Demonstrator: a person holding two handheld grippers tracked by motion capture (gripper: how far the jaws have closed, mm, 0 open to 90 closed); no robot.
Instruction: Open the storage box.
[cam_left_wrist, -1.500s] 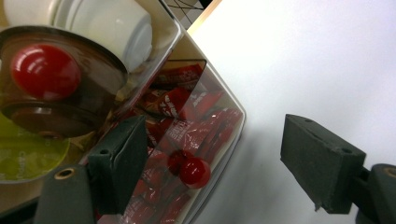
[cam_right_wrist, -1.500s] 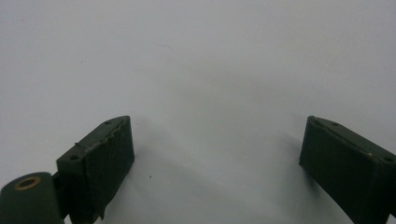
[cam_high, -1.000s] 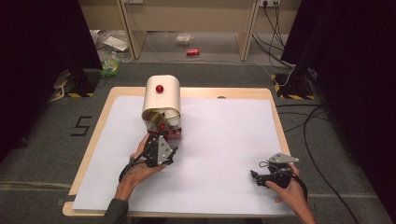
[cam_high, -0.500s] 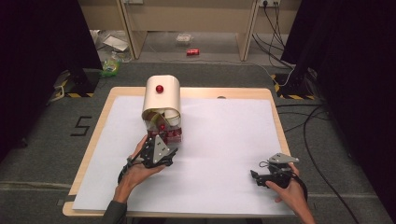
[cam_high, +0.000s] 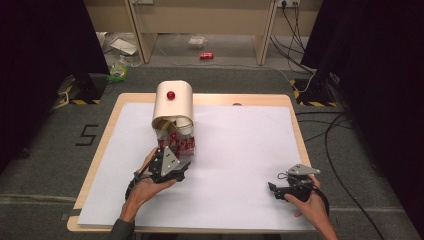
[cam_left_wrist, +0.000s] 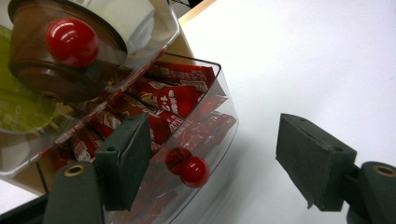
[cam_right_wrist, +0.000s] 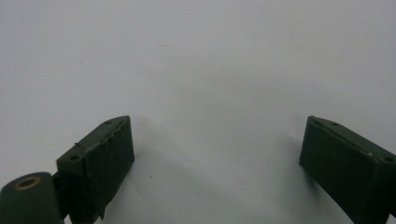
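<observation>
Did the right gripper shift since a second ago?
No. The right gripper sits at the same spot near the front right of the white sheet, jaws open with nothing between them.

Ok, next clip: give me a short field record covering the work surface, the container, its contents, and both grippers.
surface: white sheet on a wooden table
container: cream drawer box with a red knob, at the table's far left
drawer: clear drawer pulled out, small red knob on its front
contents: red sachets
left gripper: jaws open, either side of the drawer's knob, not gripping
right gripper: jaws open over bare sheet, nothing between them
</observation>
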